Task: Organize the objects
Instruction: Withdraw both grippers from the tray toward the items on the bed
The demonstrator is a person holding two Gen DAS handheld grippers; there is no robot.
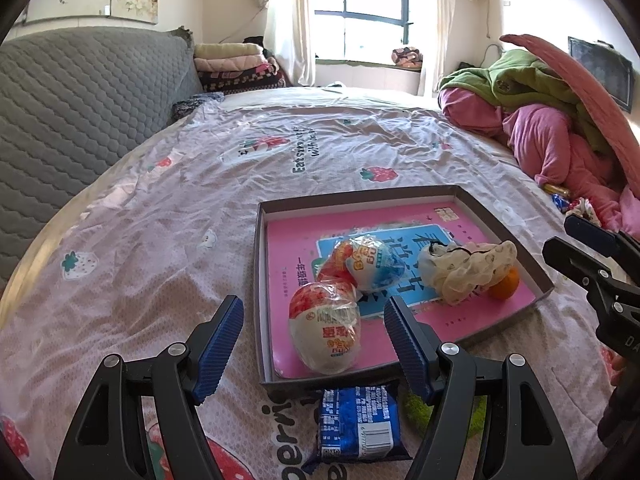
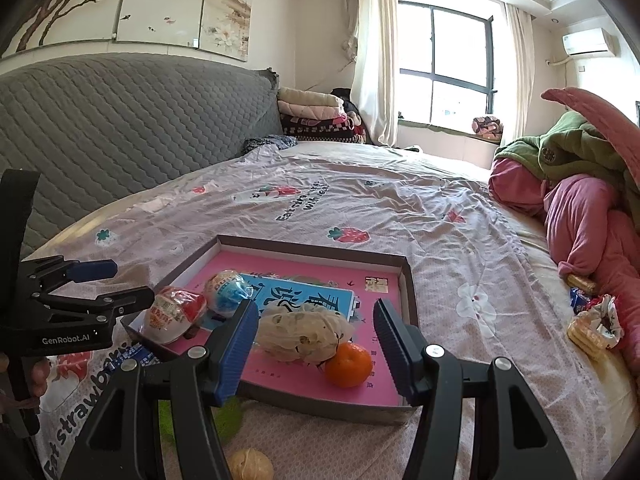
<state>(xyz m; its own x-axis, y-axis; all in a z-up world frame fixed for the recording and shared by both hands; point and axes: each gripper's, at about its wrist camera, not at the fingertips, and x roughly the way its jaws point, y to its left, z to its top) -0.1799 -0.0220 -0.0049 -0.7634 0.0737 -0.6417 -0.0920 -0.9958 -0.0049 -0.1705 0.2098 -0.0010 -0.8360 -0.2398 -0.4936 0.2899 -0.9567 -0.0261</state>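
Observation:
A shallow box tray with a pink book as its floor lies on the bed. In it are a red-white egg snack, a blue-white egg snack, a cream scrunchie and an orange. My left gripper is open, its fingers either side of the red-white egg at the tray's near edge. My right gripper is open and empty, in front of the scrunchie and orange. A blue snack packet lies outside the tray.
A walnut and a green object lie on the sheet before the tray. Biscuits, a blue wrapper and a floral scrunchie lie at the right by a heap of pink and green bedding. A grey headboard stands left.

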